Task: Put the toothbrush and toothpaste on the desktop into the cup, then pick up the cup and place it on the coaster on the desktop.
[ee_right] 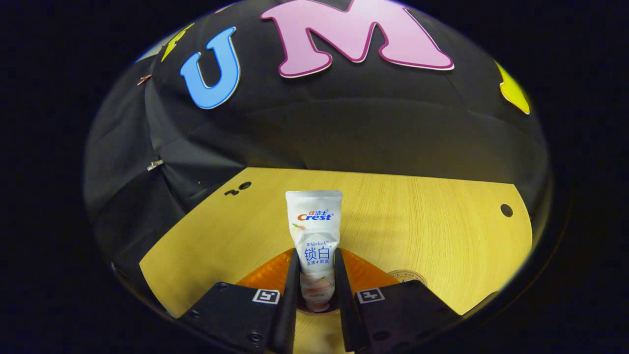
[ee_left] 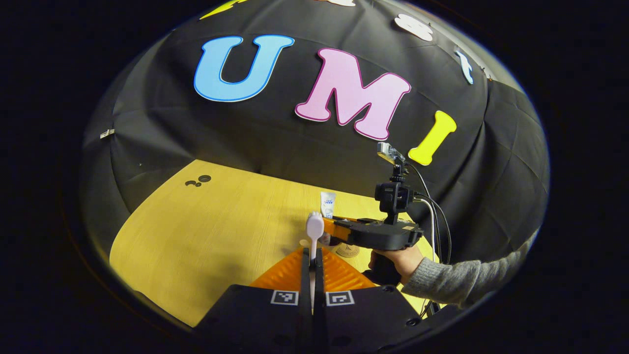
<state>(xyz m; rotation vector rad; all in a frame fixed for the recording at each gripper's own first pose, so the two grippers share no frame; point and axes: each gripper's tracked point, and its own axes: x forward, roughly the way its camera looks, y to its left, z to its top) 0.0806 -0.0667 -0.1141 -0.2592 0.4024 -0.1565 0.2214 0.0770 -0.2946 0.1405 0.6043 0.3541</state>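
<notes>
Toothbrush: upright, head up, its handle pinched between the two fingers of the left gripper, which are drawn together on it, above the desktop.
Toothpaste: a white tube standing on end, flat crimped end up, clamped between the right gripper's fingers in the right gripper view; in the left gripper view it shows beyond the brush head, at the far tip of the right gripper.
Right gripper, seen from the left gripper view: held level by a hand in a grey knitted sleeve, cables trailing from its camera mount.
Coaster: a round printed disc lying flat on the desktop, just right of the right gripper's fingers, partly hidden behind them.
Desktop: yellow wood grain, with small dark holes near its far edge.
Cup: I cannot make it out for certain.
</notes>
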